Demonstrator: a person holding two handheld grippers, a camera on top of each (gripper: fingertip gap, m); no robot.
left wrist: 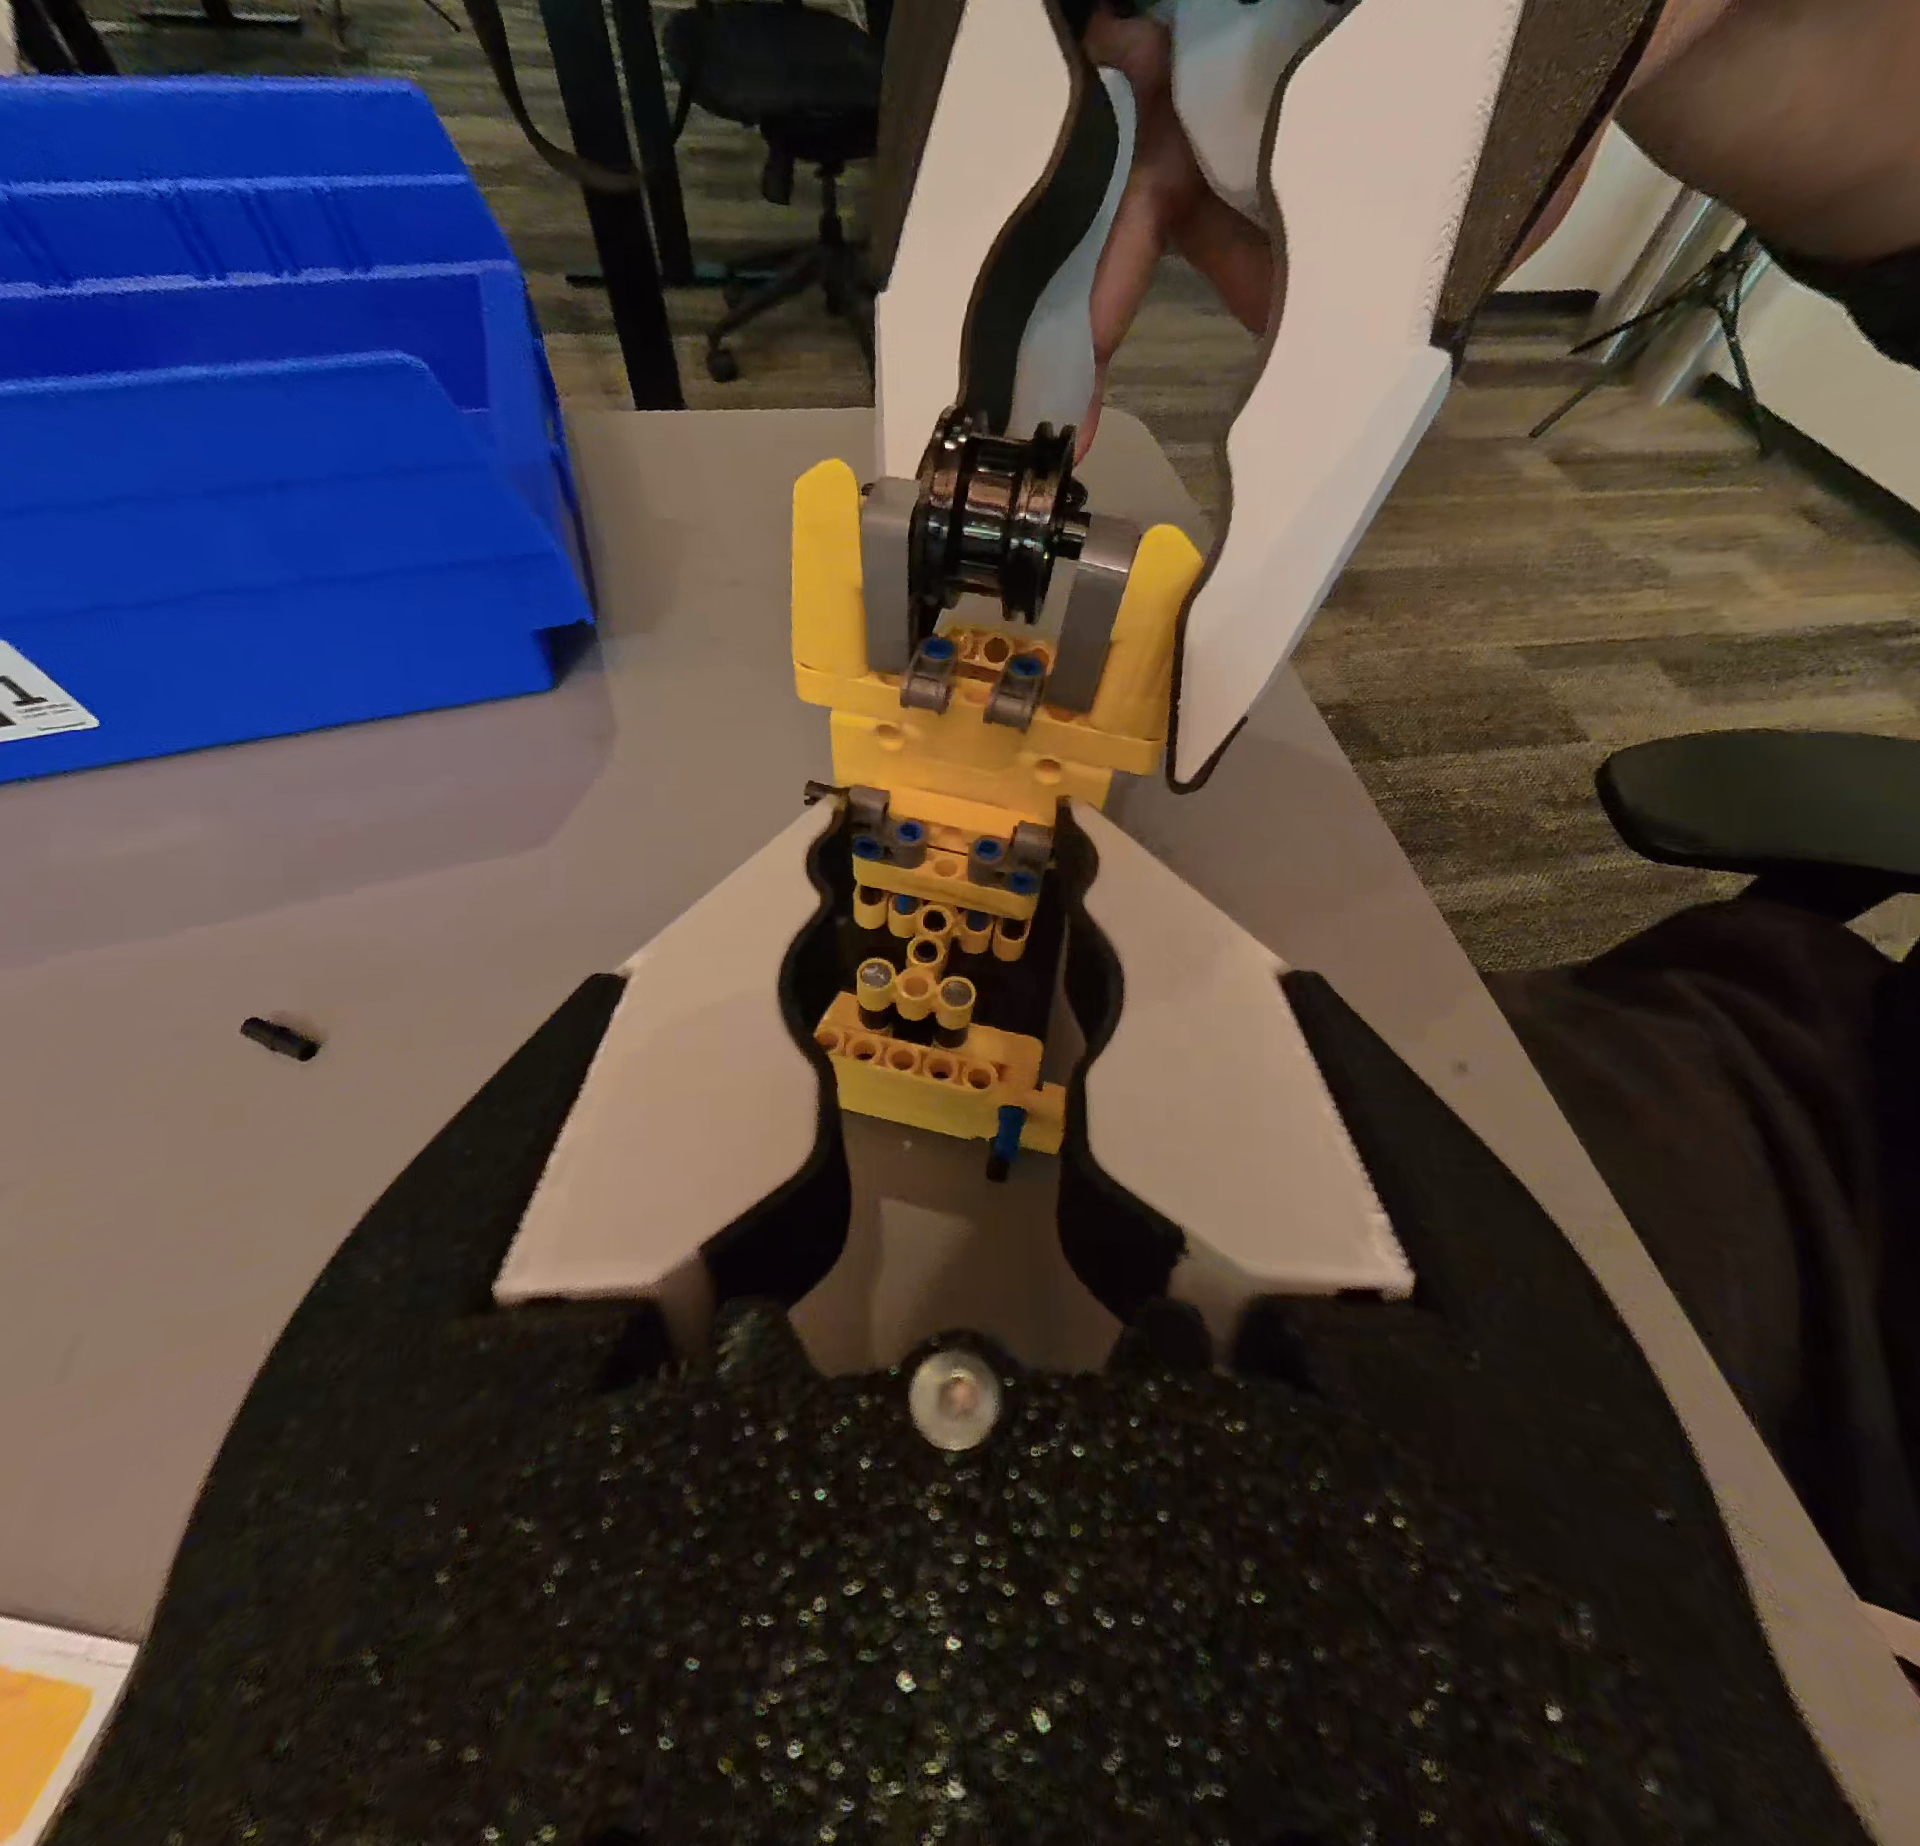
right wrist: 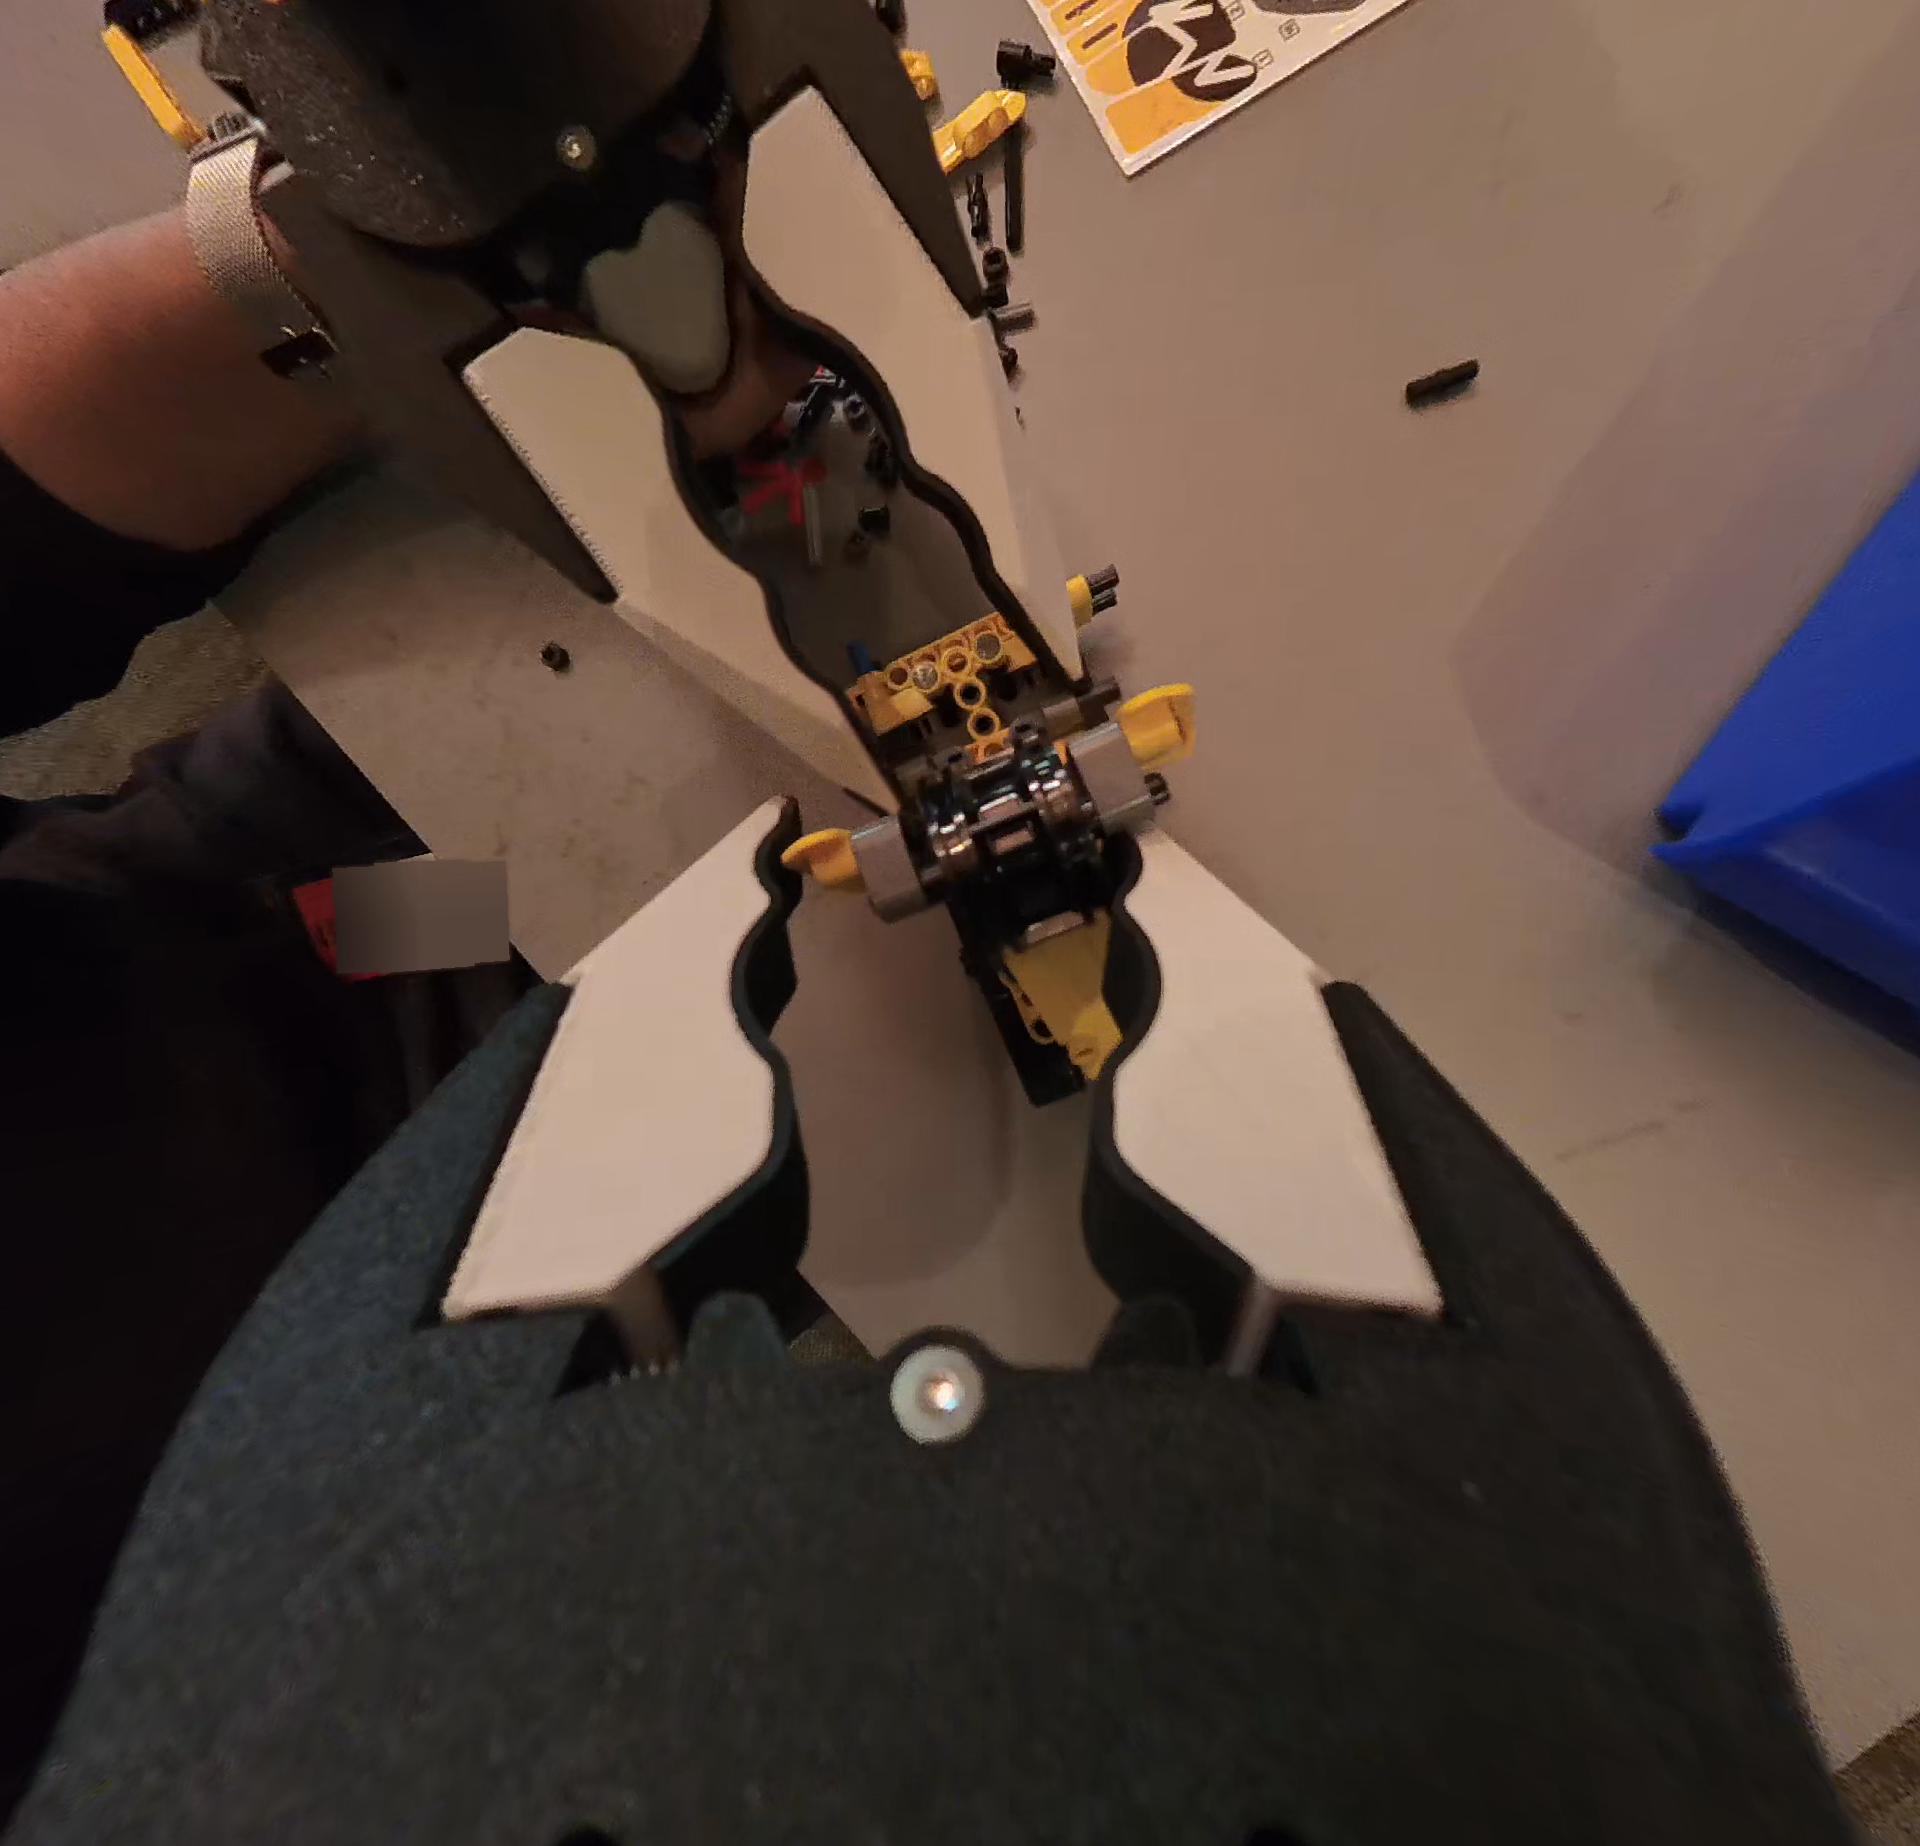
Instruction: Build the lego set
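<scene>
My left gripper [left wrist: 951,809] is shut on a yellow brick-built assembly [left wrist: 945,965] and holds it above the grey table [left wrist: 364,965]. The assembly's far end is a yellow and grey fork carrying a black wheel hub [left wrist: 992,529]. My right gripper [right wrist: 956,846] is open and straddles that hub [right wrist: 1008,830]. One of its fingertips [right wrist: 1138,892] is against the hub, and the other is beside a yellow fork tip [right wrist: 821,851]. In the left wrist view the right gripper [left wrist: 1086,601] comes down from above. In the right wrist view the left gripper [right wrist: 982,726] reaches in from the top.
A blue bin [left wrist: 260,394] stands on the table at the left; it also shows in the right wrist view [right wrist: 1818,757]. A loose black pin [left wrist: 278,1038] lies on the table. A sticker sheet [right wrist: 1226,20] and small loose parts [right wrist: 977,123] lie farther off. A chair armrest [left wrist: 1766,799] is past the table's right edge. The grippers are tip to tip, or close to it. The loose black pin [left wrist: 278,1038] is about equally far from each gripper, around 15 cm. The right camera catches it too, in the right wrist view [right wrist: 1443,380].
</scene>
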